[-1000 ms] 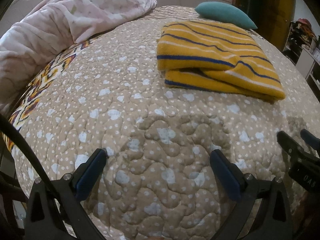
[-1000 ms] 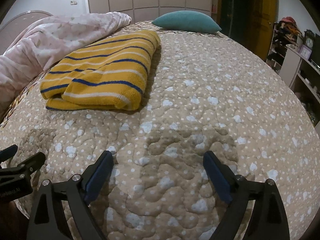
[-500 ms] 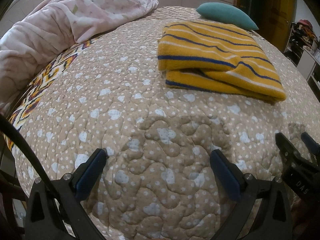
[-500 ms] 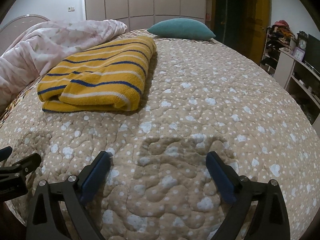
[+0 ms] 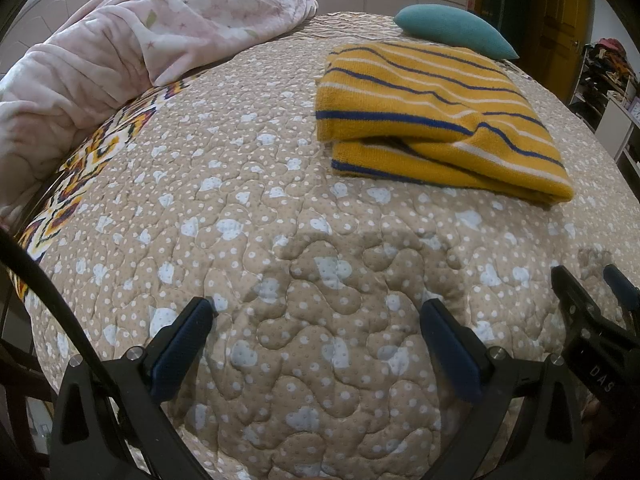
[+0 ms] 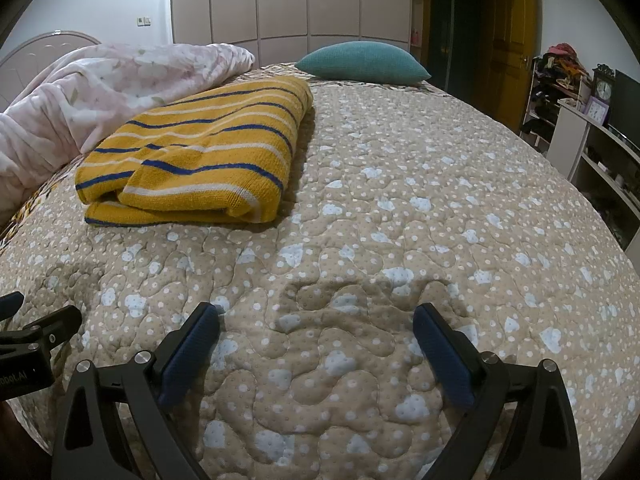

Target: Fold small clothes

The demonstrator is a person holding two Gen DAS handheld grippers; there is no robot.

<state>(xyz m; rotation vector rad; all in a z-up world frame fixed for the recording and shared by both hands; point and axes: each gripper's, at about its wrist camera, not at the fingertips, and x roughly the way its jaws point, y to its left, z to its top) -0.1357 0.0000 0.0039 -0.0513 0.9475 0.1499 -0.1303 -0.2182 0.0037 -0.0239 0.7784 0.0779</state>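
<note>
Over the near edge of the bed (image 5: 248, 184): left hand-held gripper (image 5: 316, 320) wide open, empty; right hand-held gripper (image 6: 316, 320) likewise spread wide, holding nothing. Well ahead on the quilt, right of the left gripper and left of the right one: sweater (image 5: 436, 120), folded flat, yellow with blue and white stripes. Beyond it, a teal pillow (image 6: 364, 62); to the left, a pink blanket (image 5: 120, 48). Compared with a second ago, right view tilted up slightly; sweater unmoved.
</note>
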